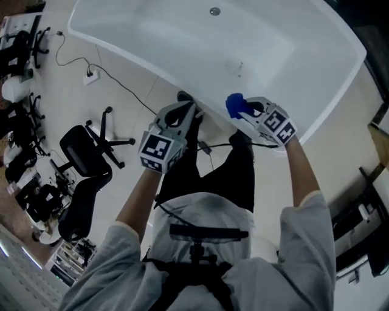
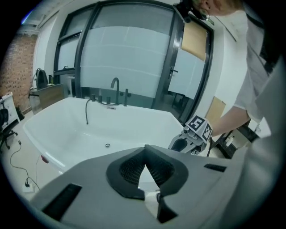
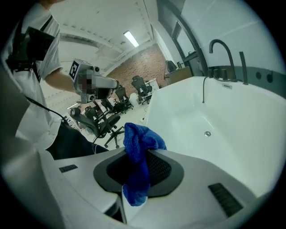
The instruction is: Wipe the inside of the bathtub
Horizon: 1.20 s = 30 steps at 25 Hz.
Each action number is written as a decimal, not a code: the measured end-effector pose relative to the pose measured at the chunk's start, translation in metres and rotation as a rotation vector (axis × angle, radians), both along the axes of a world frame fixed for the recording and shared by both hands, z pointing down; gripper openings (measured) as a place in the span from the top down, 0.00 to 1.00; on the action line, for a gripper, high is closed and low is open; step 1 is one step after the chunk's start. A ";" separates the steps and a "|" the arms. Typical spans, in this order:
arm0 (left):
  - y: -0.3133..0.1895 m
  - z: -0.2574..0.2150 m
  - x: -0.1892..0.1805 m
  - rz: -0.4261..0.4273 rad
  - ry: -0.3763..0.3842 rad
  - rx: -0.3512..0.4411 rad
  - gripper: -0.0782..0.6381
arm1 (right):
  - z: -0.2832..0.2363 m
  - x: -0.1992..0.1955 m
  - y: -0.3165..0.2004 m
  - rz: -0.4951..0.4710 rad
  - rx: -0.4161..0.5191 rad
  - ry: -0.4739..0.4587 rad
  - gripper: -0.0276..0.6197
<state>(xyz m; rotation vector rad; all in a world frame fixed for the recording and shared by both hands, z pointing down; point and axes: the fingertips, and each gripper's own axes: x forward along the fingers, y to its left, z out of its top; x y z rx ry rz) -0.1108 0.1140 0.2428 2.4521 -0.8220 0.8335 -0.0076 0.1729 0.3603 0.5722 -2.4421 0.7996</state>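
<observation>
My R hand-held gripper (image 3: 139, 157) is clenched on the blue cloth (image 3: 136, 143) at the bathtub (image 1: 182, 36) near rim, L hand-held gripper (image 2: 145, 162) closed & empty, so I'd press the cloth flat on the inner wall & sweep twd the drain (image 1: 214, 11).

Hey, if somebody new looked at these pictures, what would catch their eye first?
Most likely the big white bathtub filling the top of the head view. Next comes the bright blue cloth, pinched in the fingers of the right gripper close to the tub's near rim. The left gripper beside it is shut and holds nothing.
</observation>
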 end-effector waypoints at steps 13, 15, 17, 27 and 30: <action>-0.047 0.053 0.033 0.250 -0.043 -0.025 0.88 | 0.055 -0.020 -0.012 -0.057 -0.142 -0.044 0.83; -0.057 0.060 0.036 0.270 -0.045 -0.022 0.88 | 0.064 -0.026 -0.013 -0.077 -0.167 -0.060 0.83; -0.066 0.070 0.040 0.291 -0.047 -0.027 0.88 | 0.073 -0.034 -0.015 -0.095 -0.185 -0.072 0.83; -0.076 0.108 0.054 0.501 -0.063 -0.113 0.88 | 0.091 -0.065 -0.039 -0.095 -0.238 -0.148 0.84; -0.097 0.116 0.047 0.504 -0.076 -0.110 0.88 | 0.097 -0.080 -0.057 -0.094 -0.242 -0.159 0.84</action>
